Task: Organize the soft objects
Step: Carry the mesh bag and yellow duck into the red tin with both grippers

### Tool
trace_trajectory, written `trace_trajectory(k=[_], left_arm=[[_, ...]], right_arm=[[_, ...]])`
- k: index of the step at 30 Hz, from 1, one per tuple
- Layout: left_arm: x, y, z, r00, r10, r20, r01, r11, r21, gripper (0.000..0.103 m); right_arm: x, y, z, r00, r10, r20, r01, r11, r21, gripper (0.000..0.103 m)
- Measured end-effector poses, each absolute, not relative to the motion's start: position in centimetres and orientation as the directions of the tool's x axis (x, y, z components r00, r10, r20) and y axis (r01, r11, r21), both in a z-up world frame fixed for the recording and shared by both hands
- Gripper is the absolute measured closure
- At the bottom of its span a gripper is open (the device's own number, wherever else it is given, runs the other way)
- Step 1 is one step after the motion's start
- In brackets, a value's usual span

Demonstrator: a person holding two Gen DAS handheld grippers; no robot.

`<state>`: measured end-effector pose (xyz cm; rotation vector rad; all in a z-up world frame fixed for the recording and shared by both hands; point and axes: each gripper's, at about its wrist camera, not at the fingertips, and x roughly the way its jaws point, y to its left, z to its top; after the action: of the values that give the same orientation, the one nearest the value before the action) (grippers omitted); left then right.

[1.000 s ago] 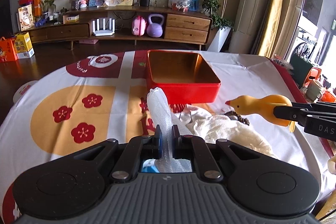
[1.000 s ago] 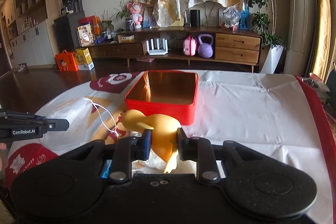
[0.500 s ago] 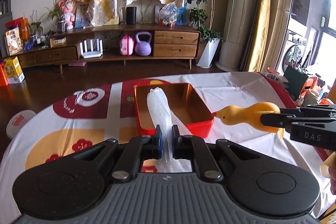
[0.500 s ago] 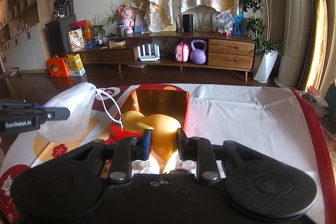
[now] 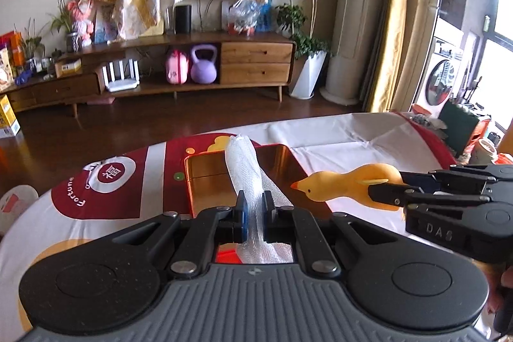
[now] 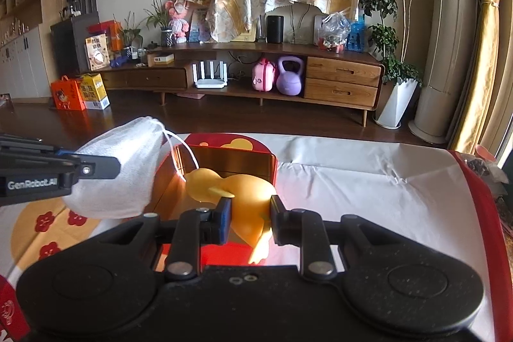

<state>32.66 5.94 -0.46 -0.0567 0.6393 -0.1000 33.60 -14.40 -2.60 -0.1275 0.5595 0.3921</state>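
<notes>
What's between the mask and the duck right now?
Only the tin, open, below the gap. In the left wrist view the mask and duck hang apart over it.

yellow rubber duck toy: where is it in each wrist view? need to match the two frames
Left wrist view: yellow rubber duck toy at right of centre, beak pointing left, tail clamped in the right gripper.
Right wrist view: the duck sits bottom centre between that gripper's fingers, above the red metal tin.
Shared landmark: purple kettlebell on the wooden sideboard.
</notes>
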Motion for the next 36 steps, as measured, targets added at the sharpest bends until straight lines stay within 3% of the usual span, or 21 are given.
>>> trace_trajectory(k=[16,24,36], left_arm=[[42.4,6.2,-6.7,0.715,-0.079,-0.694,0.072,0.997,-0.04,0.095],[45.1,6.9,-9.1,0.664,-0.103,-0.741,0.044,0.994,-0.098,0.095],[46.8,6.5,-11.6,0.59,-0.072,-0.804,0.037,0.997,-0.063,0.095]], right_arm=[[39.3,-8.5,-8.0,0.727,0.27,-0.631,-0.45,0.882,-0.141,0.079],[40.8,-7.6,-9.6,0.683,0.29,-0.67,-0.494,0.859,-0.132,0.078],[40.8,-8.4,-9.7,0.668,0.314,-0.674,-0.52,0.845,-0.122,0.069]])
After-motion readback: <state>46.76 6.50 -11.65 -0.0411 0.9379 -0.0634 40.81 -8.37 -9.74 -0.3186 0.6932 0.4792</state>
